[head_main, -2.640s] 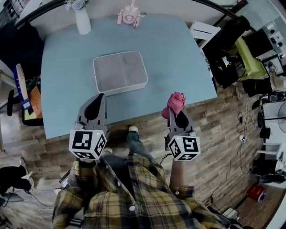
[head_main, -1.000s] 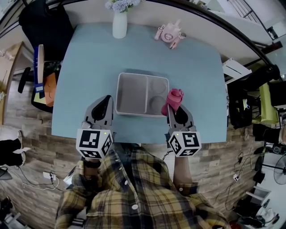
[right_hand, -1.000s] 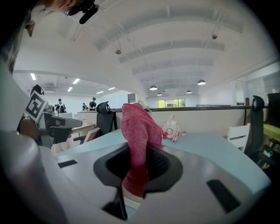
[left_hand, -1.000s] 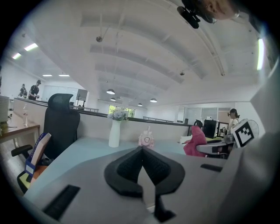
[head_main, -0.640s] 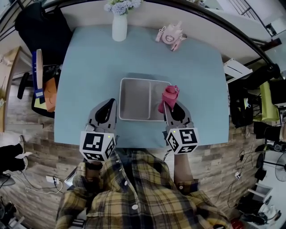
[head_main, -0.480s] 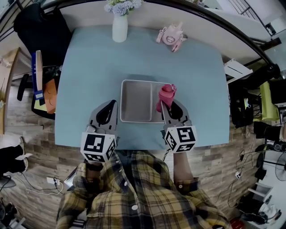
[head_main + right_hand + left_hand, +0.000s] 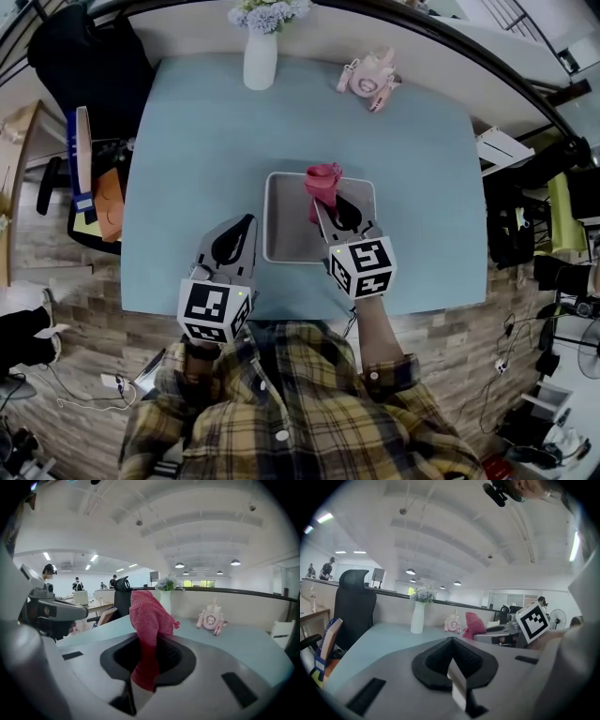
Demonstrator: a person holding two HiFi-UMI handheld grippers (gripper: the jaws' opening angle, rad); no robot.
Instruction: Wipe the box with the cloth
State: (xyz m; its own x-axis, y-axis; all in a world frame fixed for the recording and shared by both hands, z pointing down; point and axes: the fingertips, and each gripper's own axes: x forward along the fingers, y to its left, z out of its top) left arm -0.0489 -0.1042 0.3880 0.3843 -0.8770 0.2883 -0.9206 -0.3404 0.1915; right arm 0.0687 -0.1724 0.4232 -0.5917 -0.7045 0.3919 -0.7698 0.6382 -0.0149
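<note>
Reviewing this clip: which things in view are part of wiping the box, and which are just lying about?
Part of the job:
box
cloth, clamped in the right gripper over the box
left gripper, shut and empty, near the box's left edge

Just lying about:
white vase with flowers
small pink item
black chair

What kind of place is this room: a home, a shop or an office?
Most likely an open-plan office or lab. A black office chair stands beside the light blue table, round ceiling lamps hang overhead, and people stand among other desks further back.
</note>
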